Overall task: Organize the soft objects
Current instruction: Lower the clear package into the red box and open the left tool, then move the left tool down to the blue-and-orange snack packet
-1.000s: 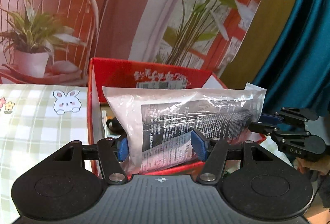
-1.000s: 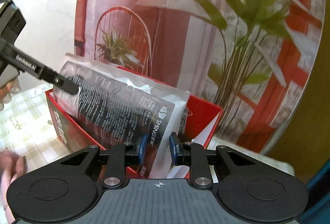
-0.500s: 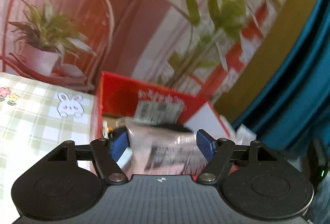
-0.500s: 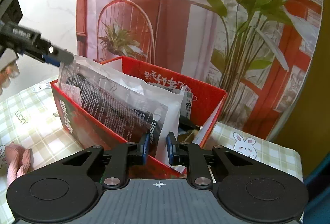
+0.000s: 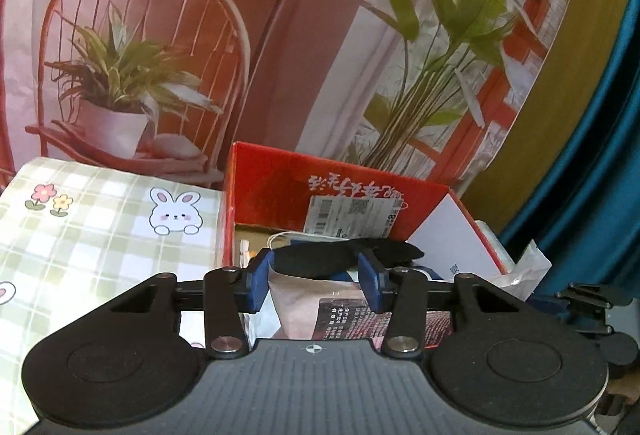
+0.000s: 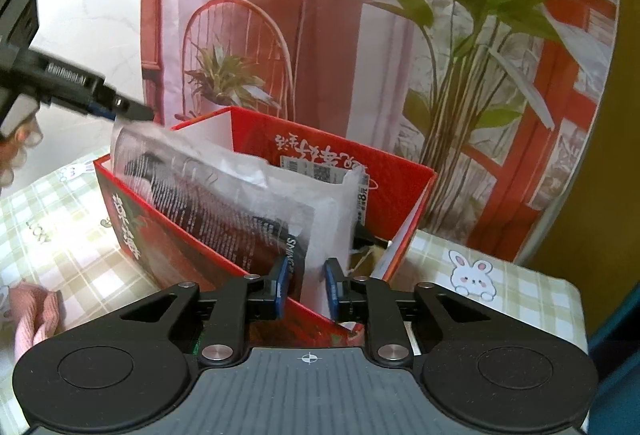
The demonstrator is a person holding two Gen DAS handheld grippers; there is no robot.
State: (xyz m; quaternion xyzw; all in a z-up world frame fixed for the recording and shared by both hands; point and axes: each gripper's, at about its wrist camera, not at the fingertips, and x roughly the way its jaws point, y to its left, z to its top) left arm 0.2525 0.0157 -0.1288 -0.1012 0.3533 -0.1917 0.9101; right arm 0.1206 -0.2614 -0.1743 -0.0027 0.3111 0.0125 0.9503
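A clear plastic bag point(image 6: 224, 195) with dark printed packaging inside stands on edge in an open red cardboard box point(image 6: 400, 171), slanted so its long axis runs from the near right corner of the box up toward the far left, with its upper edge poking above the box's rim. The right gripper point(image 6: 306, 285) sits at the bag's near lower corner, its blue pads narrowly apart and pinching the thin edge of the plastic between them. The left gripper point(image 6: 124, 109) reaches in from the far left and meets the bag's top corner there; in its own camera its jaws are closing with the bag point(image 5: 316, 299) between the blue pads, though the pads do not appear to press on it yet, and a dark flat object point(image 5: 340, 255) lies in the box point(image 5: 280, 187) just beyond them. The box rests on a green checked tablecloth with rabbit drawings point(image 6: 532, 295), and a pink cloth point(image 6: 32, 319) lies on the table to the near left, well apart from the box. Behind everything hangs a printed backdrop of a chair, a lamp and potted plants point(image 6: 320, 35). Judging by this, the bag is nearly seated, and the next move likely turns on lowering it along its slant into the box, with the right gripper holding the nearer, lower end.
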